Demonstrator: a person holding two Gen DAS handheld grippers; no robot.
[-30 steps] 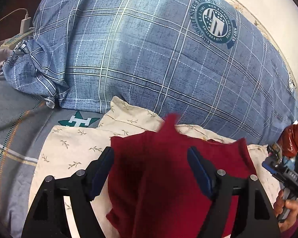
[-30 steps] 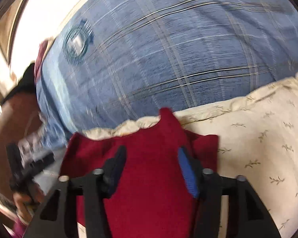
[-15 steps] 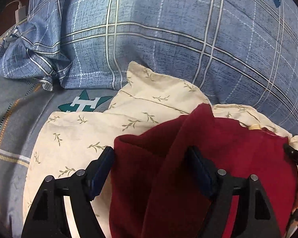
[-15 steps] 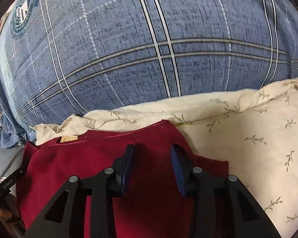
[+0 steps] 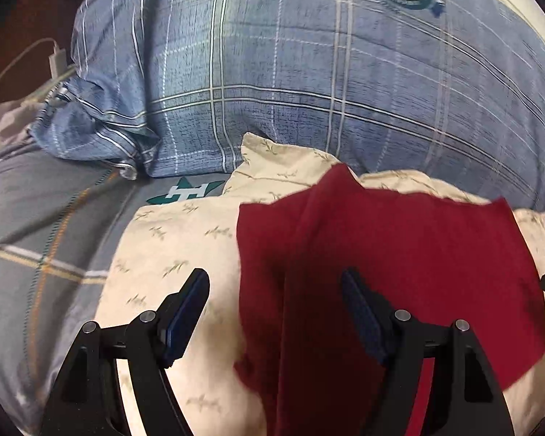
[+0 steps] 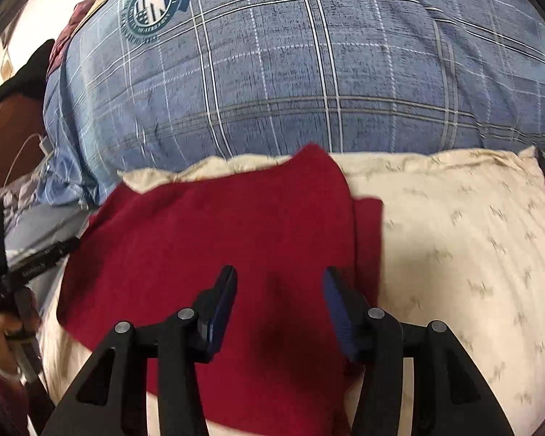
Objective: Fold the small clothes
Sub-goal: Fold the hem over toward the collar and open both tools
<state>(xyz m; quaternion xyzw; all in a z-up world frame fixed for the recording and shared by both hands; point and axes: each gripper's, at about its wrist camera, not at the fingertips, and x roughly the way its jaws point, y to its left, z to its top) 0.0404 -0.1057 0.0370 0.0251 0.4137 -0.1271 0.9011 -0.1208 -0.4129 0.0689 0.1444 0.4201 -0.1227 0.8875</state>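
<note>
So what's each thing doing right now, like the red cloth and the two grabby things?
red cloth: folded over, lying on the cream pillow, held by neither gripper.
left gripper: open, above the cloth's left edge.
right gripper: open, above the cloth.
cream pillow: lying flat under the cloth.
blue plaid pillow: puffed up behind the cream pillow.
white charger: cable attached, beside the plaid pillow.

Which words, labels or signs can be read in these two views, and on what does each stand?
"H": white letter in the green star print on the grey bedsheet.
Ring text of the round green emblem on the blue plaid pillow: too blurred to read.
Small print on the left gripper body: too small to read.
</note>
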